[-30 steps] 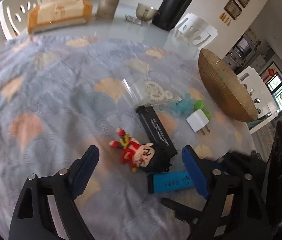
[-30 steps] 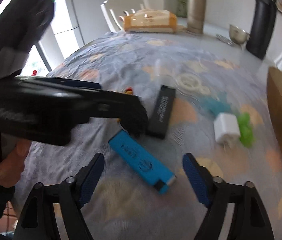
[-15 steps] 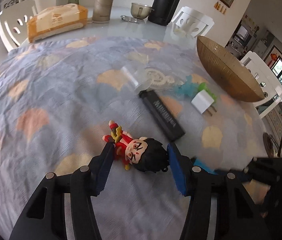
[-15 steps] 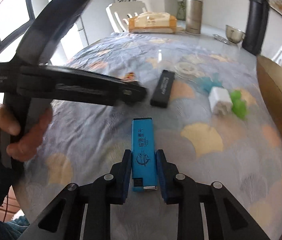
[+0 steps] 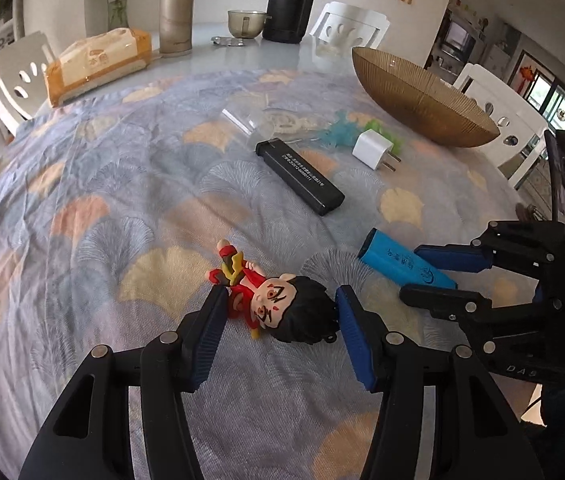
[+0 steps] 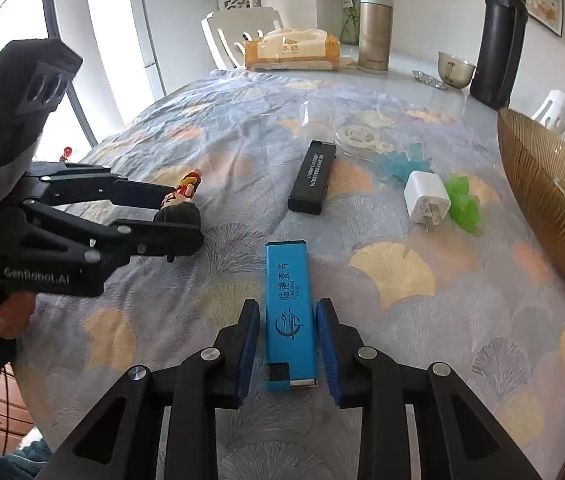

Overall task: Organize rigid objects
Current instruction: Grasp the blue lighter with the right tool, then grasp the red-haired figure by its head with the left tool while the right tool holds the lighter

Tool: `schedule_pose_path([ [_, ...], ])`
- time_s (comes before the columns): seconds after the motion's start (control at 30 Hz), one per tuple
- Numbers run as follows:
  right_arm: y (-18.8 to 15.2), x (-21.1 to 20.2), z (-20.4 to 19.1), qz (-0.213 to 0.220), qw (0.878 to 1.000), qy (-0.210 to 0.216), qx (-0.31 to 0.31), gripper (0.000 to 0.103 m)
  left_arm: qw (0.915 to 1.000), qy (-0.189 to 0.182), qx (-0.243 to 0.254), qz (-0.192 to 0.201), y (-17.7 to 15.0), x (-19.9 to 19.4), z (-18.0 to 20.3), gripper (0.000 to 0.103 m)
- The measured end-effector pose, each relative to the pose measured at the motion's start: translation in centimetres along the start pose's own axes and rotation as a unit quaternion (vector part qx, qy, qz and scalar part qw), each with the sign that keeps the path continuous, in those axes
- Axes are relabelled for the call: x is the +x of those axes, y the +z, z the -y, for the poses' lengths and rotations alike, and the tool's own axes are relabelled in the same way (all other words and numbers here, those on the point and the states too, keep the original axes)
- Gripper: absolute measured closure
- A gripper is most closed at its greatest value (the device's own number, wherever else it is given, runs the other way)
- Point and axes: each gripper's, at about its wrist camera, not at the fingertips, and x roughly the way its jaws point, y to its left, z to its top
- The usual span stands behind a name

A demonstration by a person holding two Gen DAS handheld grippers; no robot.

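sunlit dining room, with a round table under a blue-grey cloth with a fan-leaf print filling both views. the left gripper comes in low and nearly flat over the cloth, its blue-padded fingers spread on either side of a small cartoon figurine with black hair and a red outfit; small gaps show between the pads and the toy, so the claw is open around it, not clamping. the figurine lies on its back, head toward the left camera, feet pointing away up the table. the right gripper also reaches in low, its pads bracketing the near end of a flat blue rectangular lighter with printed characters; slim gaps on both sides, so it too reads as open. the lighter lies flat, long axis running straight away from the right camera, metal cap end nearest.

in the right view the left gripper's lower finger hides much of the figurine. beyond lie a black rectangular lighter, angled across the cloth, a white plug adapter, and green and blue translucent bits too small to identify. a ribbed brown bowl sits at the far right, cut off by the frame edge in the right view; its contents are hard to make out.
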Motion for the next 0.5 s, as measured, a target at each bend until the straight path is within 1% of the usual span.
schedule_pose_path([
  [0.03, 0.0, 0.0, -0.1, 0.001, 1.000, -0.004, -0.002, 0.075, 1.0000, 0.000, -0.002, -0.002, 0.0, 0.0, -0.1, 0.048],
  [0.07, -0.1, -0.1, -0.2, 0.002, 1.000, -0.009, -0.004, 0.075, 1.0000, 0.000, -0.006, -0.006, -0.1, 0.2, -0.2, 0.044],
  [0.1, -0.1, -0.1, -0.2, 0.004, 1.000, -0.013, -0.005, 0.076, 1.0000, 0.002, -0.009, -0.003, -0.2, 0.1, -0.2, 0.041],
  [0.13, -0.1, -0.1, -0.2, 0.005, 1.000, -0.018, -0.004, 0.078, 0.9999, 0.005, -0.011, -0.004, -0.2, 0.1, -0.2, 0.039],
  [0.33, -0.2, -0.3, 0.4, 0.014, 0.999, -0.039, 0.011, 0.079, 0.9994, 0.032, -0.005, -0.007, -0.9, 0.1, 1.2, 0.038],
  [0.43, -0.2, -0.6, 1.1, 0.023, 0.998, -0.042, 0.029, 0.079, 0.9991, 0.041, -0.001, -0.010, -1.0, 0.2, 1.9, 0.038],
  [0.5, -0.2, -0.9, 1.8, 0.030, 0.998, -0.039, 0.044, 0.079, 0.9991, 0.041, -0.003, -0.011, -1.0, 0.2, 2.1, 0.038],
])
